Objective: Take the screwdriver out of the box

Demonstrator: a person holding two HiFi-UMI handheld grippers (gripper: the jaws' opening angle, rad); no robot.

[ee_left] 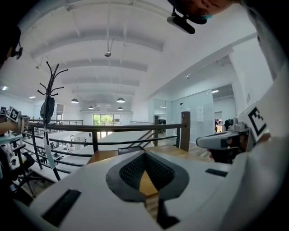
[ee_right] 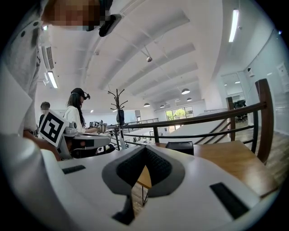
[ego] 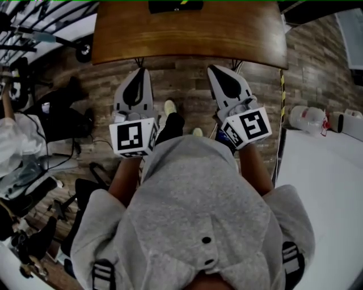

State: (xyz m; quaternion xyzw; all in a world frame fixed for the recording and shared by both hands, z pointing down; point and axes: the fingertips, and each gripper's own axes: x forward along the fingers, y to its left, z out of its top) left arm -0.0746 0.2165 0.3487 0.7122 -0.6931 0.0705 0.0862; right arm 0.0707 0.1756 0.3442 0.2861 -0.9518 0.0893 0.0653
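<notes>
A black box (ego: 176, 5) sits at the far edge of a wooden table (ego: 187, 34) ahead of me; no screwdriver shows. My left gripper (ego: 140, 71) and right gripper (ego: 211, 68) hover side by side over the brick-pattern floor, short of the table's near edge. Both are shut with nothing between the jaws. In the left gripper view the shut left gripper (ee_left: 144, 153) points at the box (ee_left: 131, 150) on the table (ee_left: 104, 155). In the right gripper view the shut right gripper (ee_right: 145, 149) faces the same box (ee_right: 179, 147) on the table (ee_right: 226, 162).
A dark railing (ee_left: 113, 127) runs behind the table, with a coat rack (ee_left: 49, 99) to its left. Another person (ee_right: 76, 113) sits at a desk on the left. Plastic bottles (ego: 309, 119) stand by a white surface (ego: 323, 187) on the right, past a yellow-black tape line (ego: 282, 85).
</notes>
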